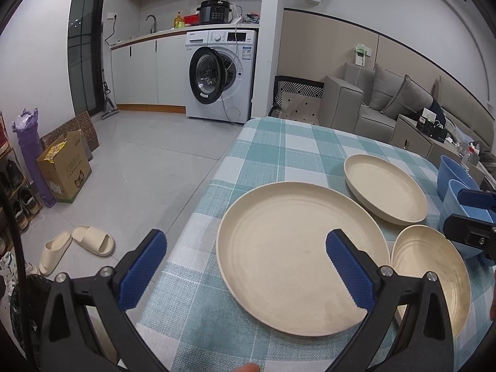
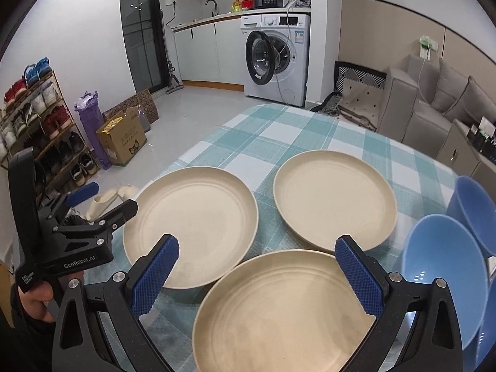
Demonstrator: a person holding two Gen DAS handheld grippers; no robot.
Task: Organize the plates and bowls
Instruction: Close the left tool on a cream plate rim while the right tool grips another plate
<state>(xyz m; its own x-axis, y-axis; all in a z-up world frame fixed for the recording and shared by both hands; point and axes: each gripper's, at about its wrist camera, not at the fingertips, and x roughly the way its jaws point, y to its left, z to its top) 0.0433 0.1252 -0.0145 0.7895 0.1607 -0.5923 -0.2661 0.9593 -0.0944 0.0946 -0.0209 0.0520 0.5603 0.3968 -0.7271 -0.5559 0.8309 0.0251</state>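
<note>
On the checked counter [image 2: 279, 130], three cream plates and two blue bowls lie before two released grippers.

The left gripper [image 1: 245, 263] hangs spread wide and empty over the near-left plate [image 1: 288, 248], one pad off the counter's edge, the other above the plate's right part. Just right of it sits the near plate [image 1: 434, 266], its rim touching the left plate's rim; beyond lies the far plate [image 1: 384, 189], apart from both. The right gripper [image 2: 257, 266] is likewise spread and empty, hovering over the near plate [image 2: 279, 316], with the far plate [image 2: 334, 198] ahead of it. To its right stand the near bowl [image 2: 443, 260] and, behind that, the far bowl [image 2: 474, 204], close together; whether they touch cannot be told.
</note>
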